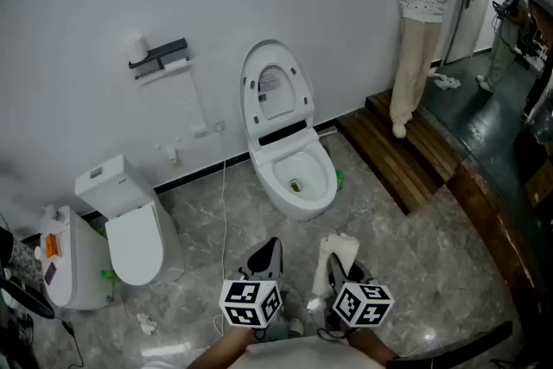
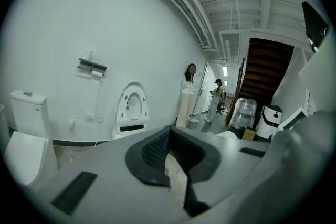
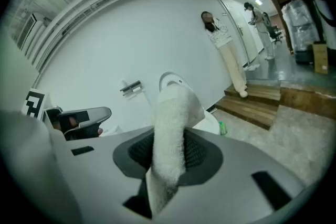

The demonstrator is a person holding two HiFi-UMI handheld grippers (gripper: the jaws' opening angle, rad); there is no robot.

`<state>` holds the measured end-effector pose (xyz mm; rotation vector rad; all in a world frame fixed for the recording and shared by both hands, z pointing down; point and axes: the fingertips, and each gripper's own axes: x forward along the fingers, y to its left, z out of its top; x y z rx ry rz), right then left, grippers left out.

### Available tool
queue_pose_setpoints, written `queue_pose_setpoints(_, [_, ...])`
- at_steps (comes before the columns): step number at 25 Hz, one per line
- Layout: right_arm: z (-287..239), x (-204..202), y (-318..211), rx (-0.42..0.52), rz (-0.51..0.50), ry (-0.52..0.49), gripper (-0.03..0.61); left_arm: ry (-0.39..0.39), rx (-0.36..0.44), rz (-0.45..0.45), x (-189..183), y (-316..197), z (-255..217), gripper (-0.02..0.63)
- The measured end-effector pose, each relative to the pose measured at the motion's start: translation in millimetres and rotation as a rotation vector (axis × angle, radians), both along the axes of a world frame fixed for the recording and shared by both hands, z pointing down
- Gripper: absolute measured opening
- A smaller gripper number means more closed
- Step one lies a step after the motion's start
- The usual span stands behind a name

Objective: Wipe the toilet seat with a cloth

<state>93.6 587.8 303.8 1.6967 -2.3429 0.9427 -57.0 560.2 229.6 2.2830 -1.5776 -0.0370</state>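
A white toilet (image 1: 294, 177) stands against the far wall with its lid (image 1: 276, 91) raised and the bowl open. My right gripper (image 1: 339, 272) is low in the head view, short of the toilet, and shut on a white cloth (image 1: 337, 248) that sticks up out of its jaws. In the right gripper view the cloth (image 3: 170, 123) is clamped in my right gripper (image 3: 169, 157) and hides most of the toilet (image 3: 210, 122). My left gripper (image 1: 268, 259) hangs beside it, shut and empty. The left gripper view shows my left gripper (image 2: 169, 157) closed, with the toilet's lid (image 2: 131, 107) far ahead.
A second toilet (image 1: 130, 229) and a white bin (image 1: 69, 259) stand at the left. A paper holder (image 1: 160, 58) hangs on the wall. A wooden step (image 1: 406, 155) lies to the right, with a person (image 1: 421, 22) on it. A green bottle (image 1: 340, 180) sits beside the bowl.
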Motion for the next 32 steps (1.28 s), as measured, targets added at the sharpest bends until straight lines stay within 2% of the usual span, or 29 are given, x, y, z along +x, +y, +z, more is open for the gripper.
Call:
queue_pose_setpoints(8, [12.6,5.7,-61.2,-0.015,0.057,-0.024,0.089,0.005,-0.014,-0.015,-5.6,-58.7,18.4,0.011])
queue_pose_setpoints(13, [6.4,0.3,-117.4,-0.005,0.073,-0.031,0.089,0.011,-0.001,-0.019,-12.8,-117.6,12.4,0.011])
queue_pose_setpoints(22, [-6.9,-19.8,-222.5,0.010,0.066,-0.013,0.089,0.008,0.015,0.043,-14.8,-219.7,3.4,0.011])
queue_pose_setpoints(32, [18.0,-20.2,-304.7,-0.076,0.041,-0.018,0.089,0.032,-0.080,0.023,-11.7,-299.8,36.8,0.011])
